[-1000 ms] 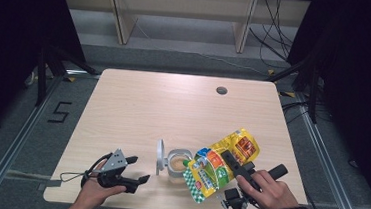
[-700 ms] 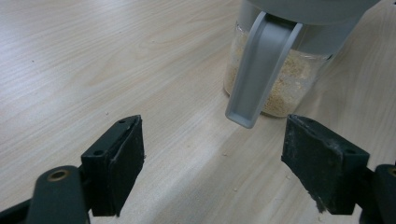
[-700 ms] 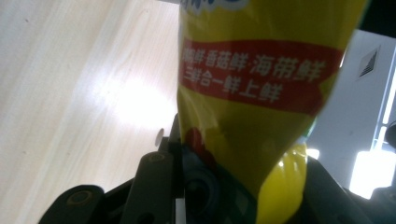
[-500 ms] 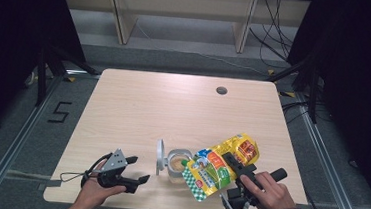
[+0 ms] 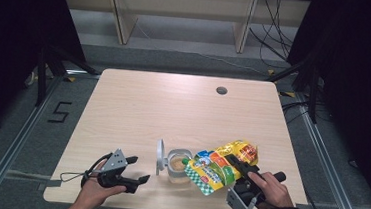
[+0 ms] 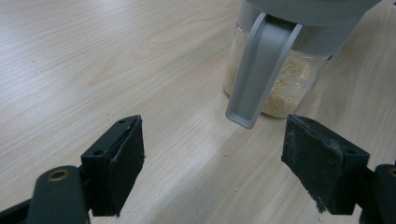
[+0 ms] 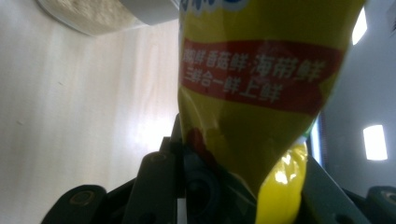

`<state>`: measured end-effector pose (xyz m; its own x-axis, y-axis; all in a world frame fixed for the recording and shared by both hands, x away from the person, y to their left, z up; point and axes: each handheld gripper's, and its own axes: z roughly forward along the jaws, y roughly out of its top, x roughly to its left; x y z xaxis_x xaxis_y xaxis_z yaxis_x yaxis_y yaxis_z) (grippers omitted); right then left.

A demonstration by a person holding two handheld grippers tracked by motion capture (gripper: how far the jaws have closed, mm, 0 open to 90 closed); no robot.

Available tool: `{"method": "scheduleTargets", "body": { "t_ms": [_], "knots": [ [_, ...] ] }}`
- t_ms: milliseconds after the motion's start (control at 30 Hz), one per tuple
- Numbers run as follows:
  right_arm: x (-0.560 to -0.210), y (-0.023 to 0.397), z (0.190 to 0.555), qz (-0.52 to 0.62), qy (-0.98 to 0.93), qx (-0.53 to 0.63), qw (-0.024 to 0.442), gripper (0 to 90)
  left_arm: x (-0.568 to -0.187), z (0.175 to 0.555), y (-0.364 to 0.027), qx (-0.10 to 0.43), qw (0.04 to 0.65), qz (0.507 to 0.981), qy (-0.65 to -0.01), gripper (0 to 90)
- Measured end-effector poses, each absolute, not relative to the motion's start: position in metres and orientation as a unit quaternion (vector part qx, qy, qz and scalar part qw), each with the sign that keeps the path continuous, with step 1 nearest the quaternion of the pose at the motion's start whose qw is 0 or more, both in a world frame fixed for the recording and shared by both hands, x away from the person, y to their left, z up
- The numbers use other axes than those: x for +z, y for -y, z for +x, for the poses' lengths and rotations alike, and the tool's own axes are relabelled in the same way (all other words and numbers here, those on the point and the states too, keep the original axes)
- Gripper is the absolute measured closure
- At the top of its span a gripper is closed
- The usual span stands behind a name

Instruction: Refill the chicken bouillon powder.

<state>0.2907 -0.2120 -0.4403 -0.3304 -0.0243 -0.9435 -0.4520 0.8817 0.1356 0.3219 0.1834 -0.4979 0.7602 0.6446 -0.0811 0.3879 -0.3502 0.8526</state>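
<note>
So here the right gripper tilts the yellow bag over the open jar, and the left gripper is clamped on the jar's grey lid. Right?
Not quite. The left gripper is open and clamps nothing: in the left gripper view the jar's flipped-up grey lid stands beyond its jaws, untouched. The rest holds: the right gripper tilts the yellow bag over the open jar.

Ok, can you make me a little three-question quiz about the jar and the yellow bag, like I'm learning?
1. True or false: the left gripper holds the glass jar.
2. Which gripper grips the yellow bag? A) left B) right C) neither
3. Fill in: the jar's grey flip lid stands ____.

Key: 1 false, its jaws are open on the wooden table, short of the jar. 2 B, the right gripper pinches the bag tilted over the jar's mouth. 3 open.
</note>
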Motion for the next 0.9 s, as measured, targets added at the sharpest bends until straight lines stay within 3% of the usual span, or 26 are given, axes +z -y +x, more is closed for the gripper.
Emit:
{"method": "scheduleTargets", "body": {
  "t_ms": [900],
  "knots": [
    [-0.468, 0.229, 0.313, -0.015, -0.830, 0.385, 0.404, 70.4, -0.496, 0.320, -0.183, 0.134, 0.481, 0.805, -0.321, 20.4]
  ]
}}
